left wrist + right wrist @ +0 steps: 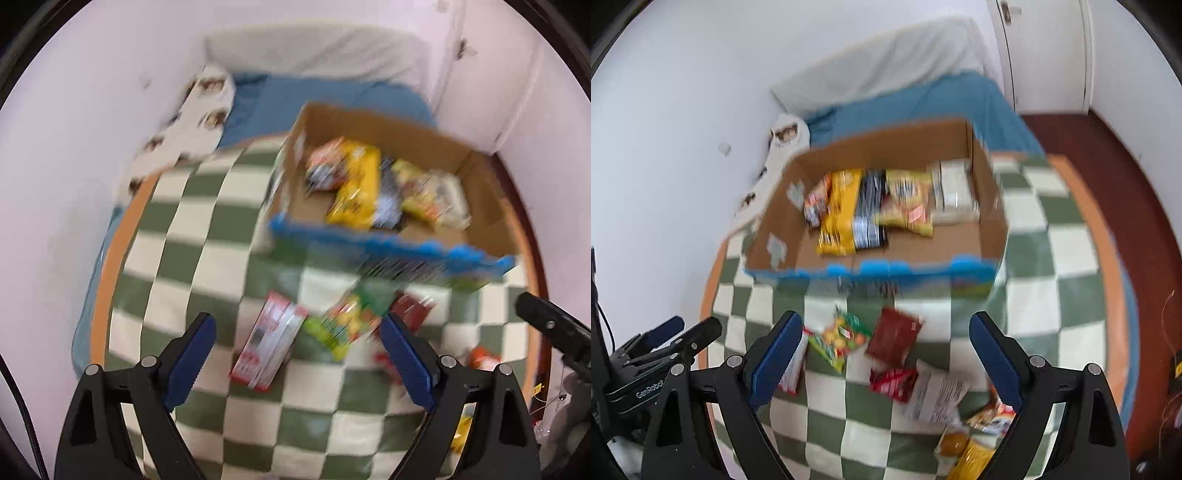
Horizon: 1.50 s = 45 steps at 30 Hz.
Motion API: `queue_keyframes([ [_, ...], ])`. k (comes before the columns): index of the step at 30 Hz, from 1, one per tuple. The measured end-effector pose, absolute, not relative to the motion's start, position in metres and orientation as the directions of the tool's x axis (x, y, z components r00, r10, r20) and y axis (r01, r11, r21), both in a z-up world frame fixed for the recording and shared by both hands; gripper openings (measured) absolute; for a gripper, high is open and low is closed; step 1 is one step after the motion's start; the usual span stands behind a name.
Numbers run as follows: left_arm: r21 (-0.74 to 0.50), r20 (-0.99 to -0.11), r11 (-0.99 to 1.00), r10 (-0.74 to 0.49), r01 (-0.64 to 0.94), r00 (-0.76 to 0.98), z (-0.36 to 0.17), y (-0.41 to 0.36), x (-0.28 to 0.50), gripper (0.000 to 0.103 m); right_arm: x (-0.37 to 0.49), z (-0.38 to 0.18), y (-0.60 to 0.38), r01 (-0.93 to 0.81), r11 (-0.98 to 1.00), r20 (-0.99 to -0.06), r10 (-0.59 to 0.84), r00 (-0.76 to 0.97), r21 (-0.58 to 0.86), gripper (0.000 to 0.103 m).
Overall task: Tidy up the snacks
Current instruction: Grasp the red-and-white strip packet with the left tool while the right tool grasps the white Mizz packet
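A cardboard box (pixel 480 206) (pixel 990 206) with a blue front rim stands on a green and white checked blanket (pixel 192 236) (pixel 1052 258). Several snack packs lie inside it, among them a yellow pack (pixel 358 192) (pixel 840 210). In front of the box lie loose snacks: a red and white carton (pixel 266 347), a green and yellow bag (pixel 343 325) (pixel 838 338), a dark red pouch (pixel 894 334) and a white pack (pixel 936 397). My left gripper (pixel 297 354) hangs open above the carton and green bag. My right gripper (pixel 886 354) hangs open above the pouches. Nothing is between either pair of fingers.
The blanket covers a round orange-edged surface beside a bed with a blue sheet (pixel 314 99) (pixel 942 99) and a white pillow (pixel 314 48). White walls close in on the left. More packs lie at the near right (pixel 975 443). Both views are blurred.
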<state>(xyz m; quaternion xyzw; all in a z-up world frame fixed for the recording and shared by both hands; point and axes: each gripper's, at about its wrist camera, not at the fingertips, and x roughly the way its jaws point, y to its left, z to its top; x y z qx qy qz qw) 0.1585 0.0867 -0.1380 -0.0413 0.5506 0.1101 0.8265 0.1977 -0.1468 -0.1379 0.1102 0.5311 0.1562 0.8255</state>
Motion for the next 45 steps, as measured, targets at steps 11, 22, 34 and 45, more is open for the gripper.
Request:
queue_keyframes([
  [11, 0.089, -0.989, 0.977, 0.110, -0.192, 0.102, -0.251, 0.143, 0.160, 0.091, 0.181, -0.273, -0.142, 0.039, 0.948, -0.942, 0.309, 0.130, 0.316, 0.094],
  [22, 0.075, -0.997, 0.992, 0.077, 0.097, -0.019, -0.332, 0.112, 0.196, 0.081, 0.180, -0.328, -0.136, 0.153, 0.970, -0.982, 0.182, 0.056, 0.189, 0.083],
  [34, -0.121, -0.988, 0.965, -0.140, -0.234, -0.067, -0.332, 0.131, 0.157, 0.056, 0.153, -0.355, -0.122, 0.024, 0.985, -0.985, 0.171, -0.024, 0.171, 0.054],
  [45, -0.038, -0.991, 0.998, -0.043, -0.042, -0.126, -0.344, 0.086, 0.148, 0.065, 0.135, -0.353, -0.124, -0.024, 0.986, -0.985, 0.167, -0.037, 0.168, 0.071],
])
